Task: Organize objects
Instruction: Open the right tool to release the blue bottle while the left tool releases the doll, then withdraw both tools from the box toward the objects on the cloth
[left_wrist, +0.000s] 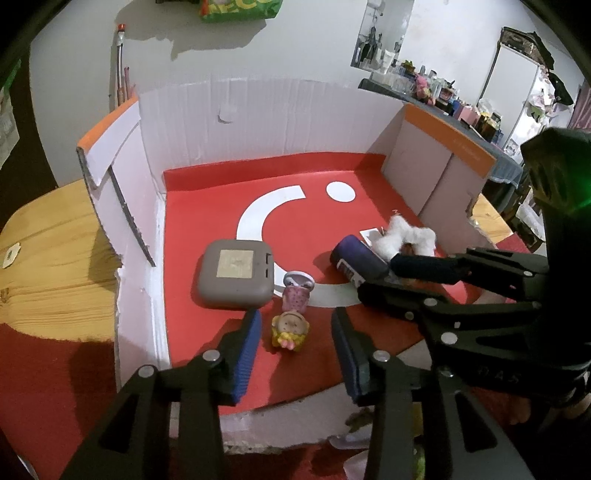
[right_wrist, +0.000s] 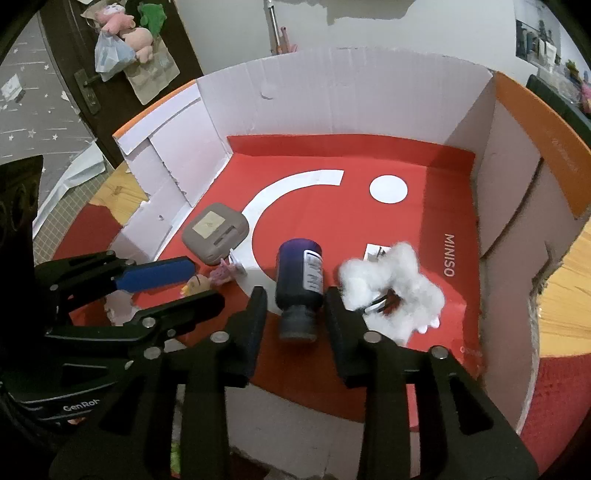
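Note:
A cut-open cardboard box with a red floor (left_wrist: 207, 206) (right_wrist: 424, 229) holds the objects. A small yellow doll figurine (left_wrist: 289, 329) (right_wrist: 195, 284) lies between the fingers of my open left gripper (left_wrist: 295, 347), not gripped. A pink figurine (left_wrist: 296, 293) (right_wrist: 221, 275) lies just beyond it, beside a grey square case (left_wrist: 236, 274) (right_wrist: 216, 232). A dark purple bottle (left_wrist: 358, 260) (right_wrist: 300, 284) lies on its side between the fingers of my open right gripper (right_wrist: 295, 325). A fluffy white scrunchie (left_wrist: 404, 236) (right_wrist: 399, 284) lies to its right.
The box's white walls (left_wrist: 258, 122) (right_wrist: 332, 96) stand at the back and sides, with orange-edged flaps. The box rests on a wooden table (left_wrist: 44, 258) with red cloth. A small white card (right_wrist: 375, 253) lies behind the scrunchie.

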